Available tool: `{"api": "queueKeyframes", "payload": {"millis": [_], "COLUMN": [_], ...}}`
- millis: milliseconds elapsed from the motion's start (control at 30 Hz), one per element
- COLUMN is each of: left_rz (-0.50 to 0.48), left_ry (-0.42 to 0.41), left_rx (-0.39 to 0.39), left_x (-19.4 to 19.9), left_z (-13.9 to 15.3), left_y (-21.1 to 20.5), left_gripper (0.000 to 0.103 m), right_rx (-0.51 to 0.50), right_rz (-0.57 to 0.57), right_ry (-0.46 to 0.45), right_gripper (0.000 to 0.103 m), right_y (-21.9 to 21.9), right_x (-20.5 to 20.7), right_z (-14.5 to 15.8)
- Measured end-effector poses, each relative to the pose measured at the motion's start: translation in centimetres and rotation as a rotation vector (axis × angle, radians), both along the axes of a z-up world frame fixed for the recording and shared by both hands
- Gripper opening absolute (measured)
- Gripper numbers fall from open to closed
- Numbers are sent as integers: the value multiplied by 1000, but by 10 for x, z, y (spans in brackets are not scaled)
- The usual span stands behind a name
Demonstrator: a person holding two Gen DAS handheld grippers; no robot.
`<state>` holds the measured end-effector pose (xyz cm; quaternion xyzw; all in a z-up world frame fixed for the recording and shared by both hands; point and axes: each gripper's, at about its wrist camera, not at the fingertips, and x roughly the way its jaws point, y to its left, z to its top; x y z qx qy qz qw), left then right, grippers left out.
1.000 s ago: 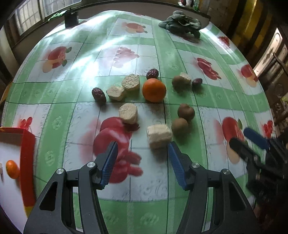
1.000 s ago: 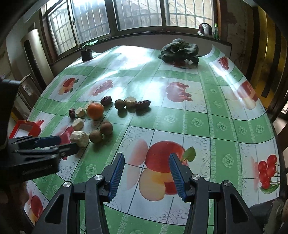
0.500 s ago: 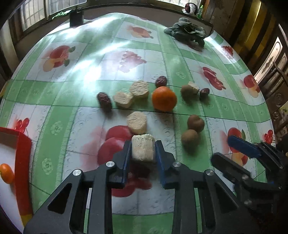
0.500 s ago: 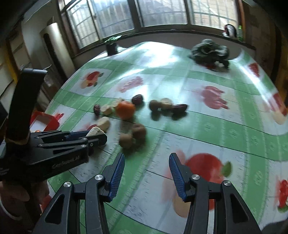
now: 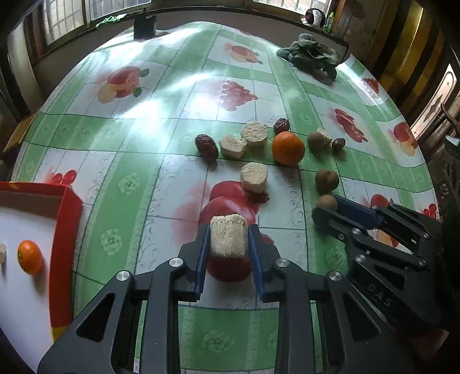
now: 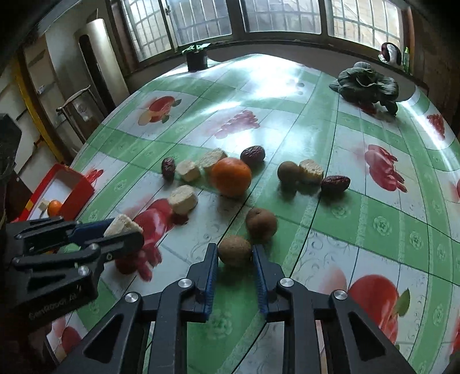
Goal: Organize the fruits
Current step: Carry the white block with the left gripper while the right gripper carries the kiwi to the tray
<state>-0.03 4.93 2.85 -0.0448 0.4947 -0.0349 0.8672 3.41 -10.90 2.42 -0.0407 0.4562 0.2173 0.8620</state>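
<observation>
Moved: my left gripper [image 5: 229, 244] has just clamped the pale chunk [image 5: 228, 240].
Right gripper [image 6: 234, 260]: jaws just closed onto my brown fruit [image 6: 234, 251].

A lived-in home dining room: a tabletop [image 6: 373, 218] under a glossy green fruit-print oilcloth, barred windows [image 6: 218, 17] behind, a potted plant [image 6: 197, 57] on the sill, a wooden chair [image 6: 77, 106] alongside.

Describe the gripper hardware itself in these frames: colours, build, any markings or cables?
Both match. The left gripper and right gripper are matte black plastic with triangular cutouts in the arms, silver round pivot bolts, and blue ribbed pads on the fingers. Each body carries faint embossed lettering, too blurred to read fully. No cables show. No sleeve or clothing is clearly visible.
</observation>
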Motion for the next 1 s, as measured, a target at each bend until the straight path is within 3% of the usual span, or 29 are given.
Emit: {"api": "queueKeyframes", "payload": {"millis": [400, 1000], "left_rz": [50, 194], "left_ry": [-73, -136], "left_rx": [28, 67], "left_x": [-33, -87], "left_z": [27, 53], "left_y": [21, 95], "left_gripper": [26, 26], "right_rx": [47, 30], "right_rz": [-5, 88], "right_ry": [-63, -137], "right_gripper": [23, 23], "right_y": [13, 81], "right_x": [-49, -95], "right_z": [34, 63]}}
